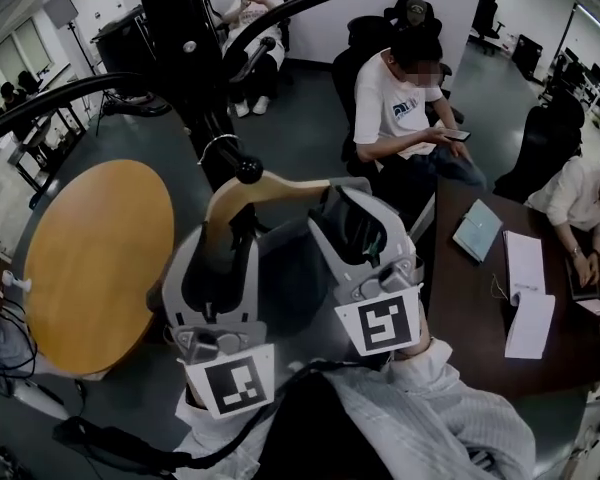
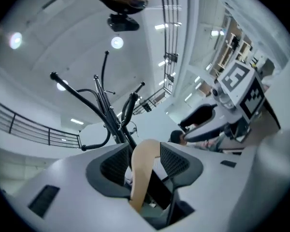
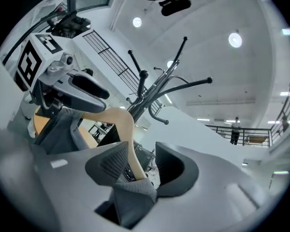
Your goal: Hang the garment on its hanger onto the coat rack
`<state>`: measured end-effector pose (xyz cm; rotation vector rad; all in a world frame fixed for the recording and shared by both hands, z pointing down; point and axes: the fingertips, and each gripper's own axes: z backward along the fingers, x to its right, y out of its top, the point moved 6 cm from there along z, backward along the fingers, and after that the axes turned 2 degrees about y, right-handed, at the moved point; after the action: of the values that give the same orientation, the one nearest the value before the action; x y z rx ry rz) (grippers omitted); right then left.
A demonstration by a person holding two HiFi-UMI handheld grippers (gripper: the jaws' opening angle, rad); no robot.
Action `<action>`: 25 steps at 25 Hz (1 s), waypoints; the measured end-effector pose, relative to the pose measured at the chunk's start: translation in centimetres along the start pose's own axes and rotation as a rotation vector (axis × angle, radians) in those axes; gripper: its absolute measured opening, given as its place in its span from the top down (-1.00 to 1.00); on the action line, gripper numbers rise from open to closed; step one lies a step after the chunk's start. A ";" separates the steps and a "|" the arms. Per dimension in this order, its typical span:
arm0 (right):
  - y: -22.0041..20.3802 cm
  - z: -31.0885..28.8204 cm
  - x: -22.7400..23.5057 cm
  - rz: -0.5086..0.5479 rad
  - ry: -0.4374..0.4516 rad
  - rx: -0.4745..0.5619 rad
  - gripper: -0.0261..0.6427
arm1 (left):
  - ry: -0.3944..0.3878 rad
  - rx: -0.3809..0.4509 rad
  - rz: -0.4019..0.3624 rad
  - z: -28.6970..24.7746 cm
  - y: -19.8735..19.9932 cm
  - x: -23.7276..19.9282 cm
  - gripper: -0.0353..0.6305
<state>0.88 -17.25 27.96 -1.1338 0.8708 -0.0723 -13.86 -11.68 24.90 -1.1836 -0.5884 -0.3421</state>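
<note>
The black coat rack [image 1: 170,38] stands ahead, its curved arms spreading overhead. A wooden hanger [image 1: 270,188] has its metal hook [image 1: 213,148] over a short peg with a ball end [image 1: 248,171]. A grey garment [image 1: 285,268] drapes from the hanger between my grippers. My left gripper [image 1: 220,243] is open, with the hanger's left arm [image 2: 144,170] loose between its jaws. My right gripper [image 1: 350,218] is open too; the hanger's other arm [image 3: 120,120] and a fold of garment [image 3: 130,192] lie between its jaws, with a gap on one side.
A round wooden table [image 1: 95,263] stands close on the left. A dark desk [image 1: 475,298] with papers and a notebook is on the right, with seated people around it. Another person sits behind the rack, and office chairs are nearby.
</note>
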 end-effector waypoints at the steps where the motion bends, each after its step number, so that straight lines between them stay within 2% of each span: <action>1: 0.0 0.4 0.3 -0.031 -0.013 0.000 0.41 | -0.002 0.021 0.057 -0.1 0.4 0.3 0.32; 4: 0.0 1.6 0.8 -0.112 -0.061 0.006 0.67 | -0.018 0.051 0.181 -0.4 1.4 1.9 0.33; 7: -0.1 2.8 1.2 -0.174 -0.106 -0.005 0.91 | -0.043 0.064 0.236 -0.9 2.2 3.6 0.33; 8: -0.2 3.1 1.3 -0.187 -0.117 -0.009 0.91 | -0.056 0.067 0.250 -1.1 2.3 4.2 0.39; 11: -0.7 3.8 1.1 -0.206 -0.124 -0.041 0.92 | -0.114 0.056 0.325 -1.5 2.2 5.7 0.75; 13: -1.0 4.2 1.1 -0.232 -0.129 -0.065 0.92 | -0.157 0.032 0.398 -1.7 1.8 6.7 0.85; 16: -1.1 4.6 1.4 -0.285 -0.136 -0.052 0.92 | -0.196 0.025 0.479 -2.0 1.7 7.8 0.88; 25: -1.2 5.4 1.5 -0.293 -0.124 -0.025 0.92 | -0.192 0.020 0.567 -2.7 1.5 8.7 0.88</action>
<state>5.85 -14.40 28.85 -1.2698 0.5926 -0.2306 -5.37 -13.26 28.24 -1.3162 -0.3956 0.2606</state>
